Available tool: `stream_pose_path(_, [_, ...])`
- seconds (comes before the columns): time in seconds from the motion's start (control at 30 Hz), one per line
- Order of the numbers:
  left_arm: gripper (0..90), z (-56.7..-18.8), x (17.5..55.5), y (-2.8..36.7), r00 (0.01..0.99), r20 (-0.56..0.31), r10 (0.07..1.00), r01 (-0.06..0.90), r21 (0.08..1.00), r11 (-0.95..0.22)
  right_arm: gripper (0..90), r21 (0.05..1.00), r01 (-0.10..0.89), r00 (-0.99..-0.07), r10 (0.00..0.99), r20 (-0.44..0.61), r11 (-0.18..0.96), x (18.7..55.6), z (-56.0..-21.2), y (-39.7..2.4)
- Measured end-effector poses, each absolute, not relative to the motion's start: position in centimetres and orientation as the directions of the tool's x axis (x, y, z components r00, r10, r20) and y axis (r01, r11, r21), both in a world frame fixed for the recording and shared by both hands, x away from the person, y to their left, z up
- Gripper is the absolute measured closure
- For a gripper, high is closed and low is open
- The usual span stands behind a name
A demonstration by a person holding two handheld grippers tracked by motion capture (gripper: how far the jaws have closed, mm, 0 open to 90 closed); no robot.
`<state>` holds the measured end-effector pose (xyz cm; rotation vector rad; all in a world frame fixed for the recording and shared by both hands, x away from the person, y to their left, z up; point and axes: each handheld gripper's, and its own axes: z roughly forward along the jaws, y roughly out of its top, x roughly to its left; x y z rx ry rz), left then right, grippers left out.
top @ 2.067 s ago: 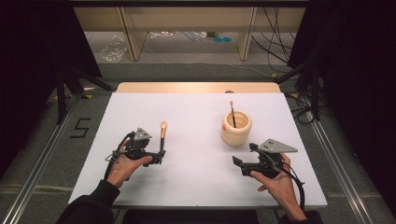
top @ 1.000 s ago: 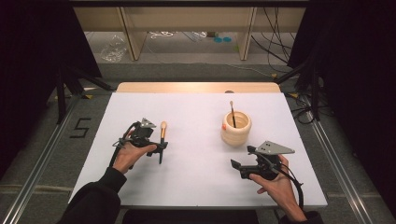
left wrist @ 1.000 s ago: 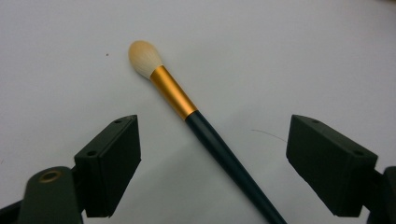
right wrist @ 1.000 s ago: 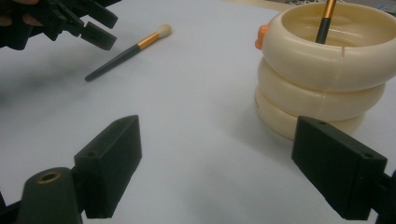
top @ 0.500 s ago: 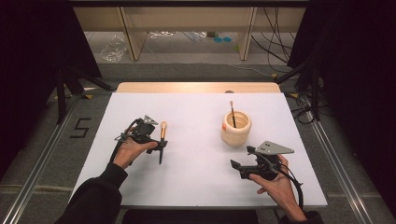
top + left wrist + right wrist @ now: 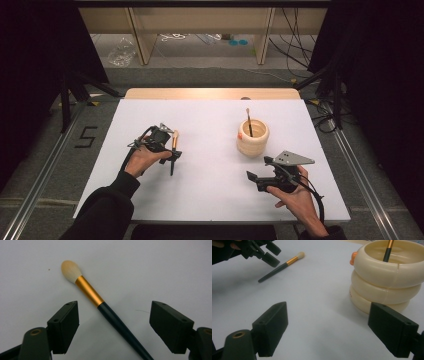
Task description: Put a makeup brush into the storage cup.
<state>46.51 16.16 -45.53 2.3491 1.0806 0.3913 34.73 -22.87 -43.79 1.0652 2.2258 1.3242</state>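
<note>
The left gripper hangs over the makeup brush, which lies flat on the white surface. Its fingers have just been closing but stand wide, straddling the dark handle without touching it, probably to grasp it. The right gripper rests with fingers wide near the cream holder, empty.

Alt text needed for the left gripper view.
A makeup brush with pale bristles, a gold ferrule and a dark handle lies diagonally on a white table, between the left gripper's two open black jaws, which do not touch it.
</note>
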Motion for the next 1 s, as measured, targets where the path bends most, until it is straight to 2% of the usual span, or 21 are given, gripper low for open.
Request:
stream_pose_path(0.3, [27.3, -45.9, 47.4, 16.1, 0.640, 0.034, 0.768, 0.640, 0.530, -0.556, 17.4, 0.864, 0.421, -0.665, 0.742, 0.087, 0.276, 34.8, -43.9, -22.6])
stream_pose_path(0.43, [32.2, -45.6, 48.1, 15.9, 0.657, 0.057, 0.752, 0.650, 0.463, -0.603, 17.6, 0.849, 0.440, -0.668, 0.738, 0.092, 0.292, 34.7, -43.9, -22.4])
stream_pose_path(0.8, [37.4, -45.5, 49.1, 15.4, 0.651, 0.042, 0.758, 0.677, 0.419, -0.605, 18.1, 0.851, 0.431, -0.670, 0.739, 0.078, 0.300, 34.7, -43.9, -22.4])
stream_pose_path(0.83, [38.0, -45.4, 49.3, 15.3, 0.664, 0.046, 0.746, 0.676, 0.389, -0.626, 18.3, 0.846, 0.441, -0.671, 0.736, 0.089, 0.299, 34.6, -43.9, -22.4])
stream_pose_path(1.0, [41.1, -45.6, 49.6, 15.0, 0.664, 0.028, 0.747, 0.682, 0.386, -0.621, 18.4, 0.846, 0.440, -0.674, 0.734, 0.088, 0.302, 34.7, -43.9, -22.4])
